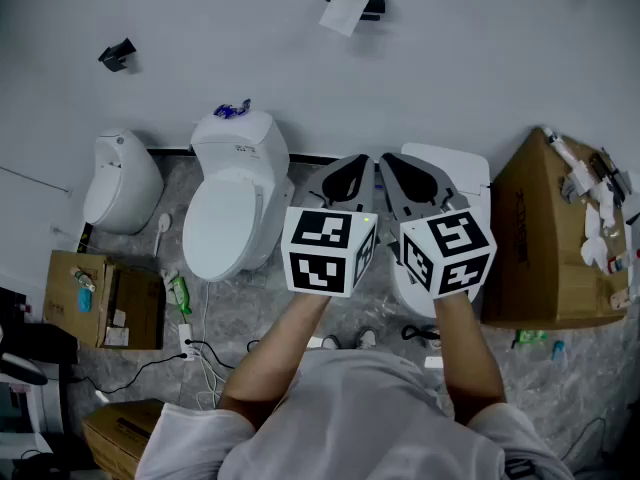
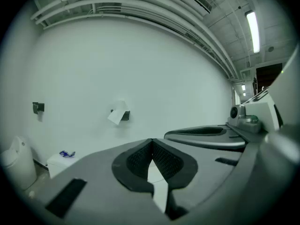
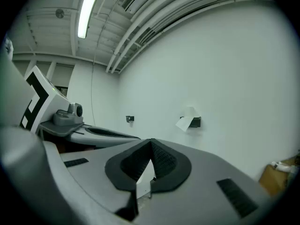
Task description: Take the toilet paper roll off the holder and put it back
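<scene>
The toilet paper roll (image 1: 348,10) hangs on a black holder (image 1: 374,6) high on the white wall, with a loose sheet drooping from it. It also shows as a small roll (image 2: 116,114) in the left gripper view and as a roll (image 3: 188,118) in the right gripper view, far ahead of both. My left gripper (image 1: 358,164) and right gripper (image 1: 391,164) are held side by side well short of the wall, both pointing at it. Each has its jaws shut with nothing between them. The tips of the left gripper (image 2: 151,142) and of the right gripper (image 3: 151,142) meet.
A white toilet (image 1: 232,200) and a urinal (image 1: 120,178) stand against the wall to the left; another toilet (image 1: 452,173) is below my grippers. A large cardboard box (image 1: 548,238) sits right, smaller boxes (image 1: 105,303) left. A second black wall fitting (image 1: 117,55) is upper left. Cables lie on the floor.
</scene>
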